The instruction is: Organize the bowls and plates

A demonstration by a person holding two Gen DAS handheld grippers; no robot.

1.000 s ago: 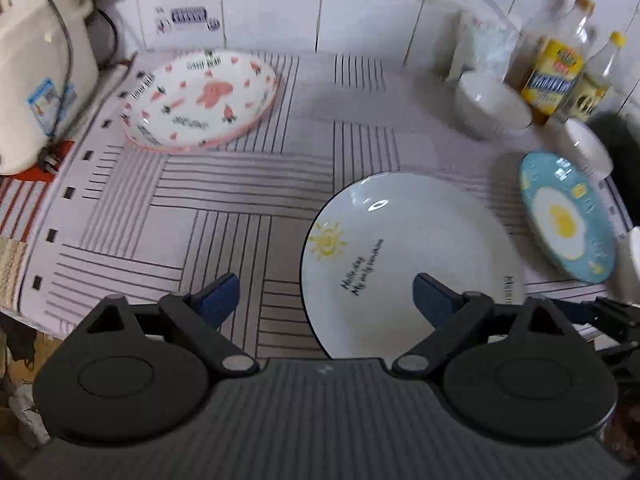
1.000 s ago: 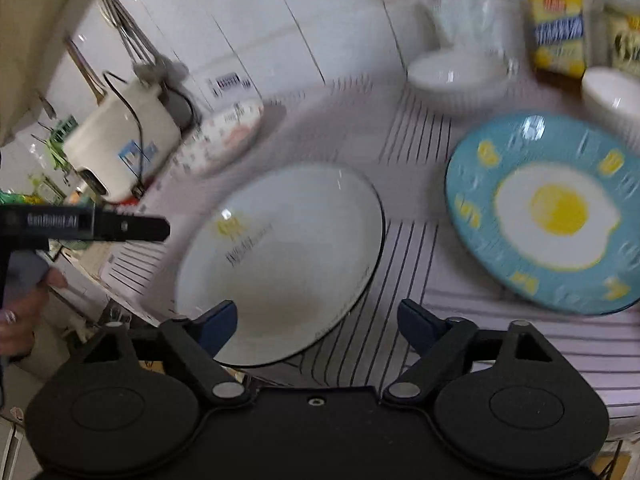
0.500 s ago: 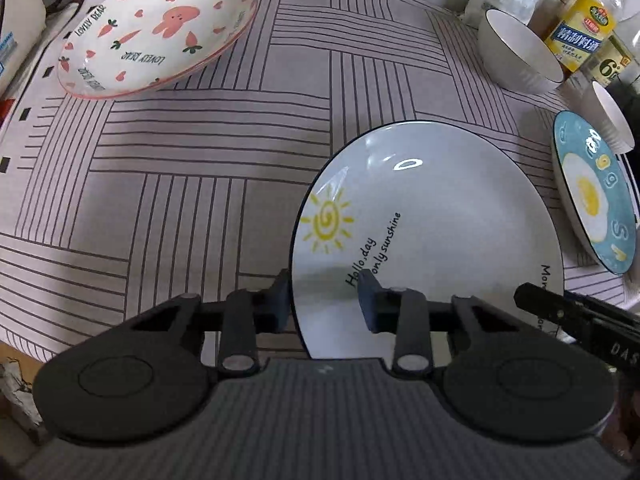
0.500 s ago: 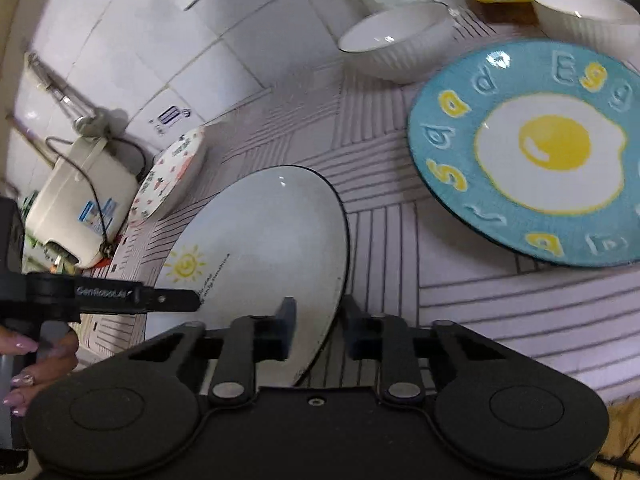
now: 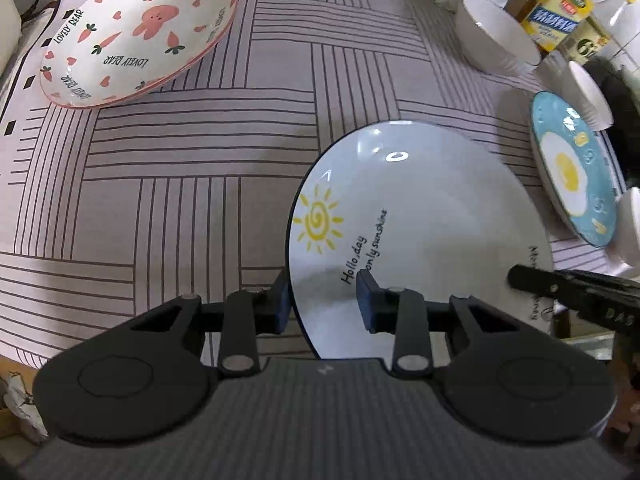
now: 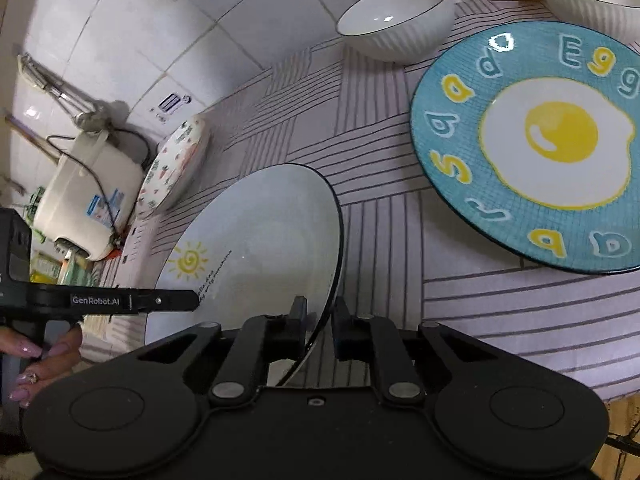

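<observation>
Gripping the sun plate at the tabletop's near edge: left gripper and right gripper both pinch its rim. Next probably: level lift, then stacking on another plate.

The pink-rimmed rabbit plate reads "LOVELY BEAR" several times around its rim. The white sun plate carries "Hello, day" and "only sunshine", the blue fried-egg plate spells "Egg", and the left tongs' arm is marked "GenRobot.AI".

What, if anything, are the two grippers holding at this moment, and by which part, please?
Both hold the sun plate by its near rim: left gripper on its left edge, right gripper on its right edge.
</observation>
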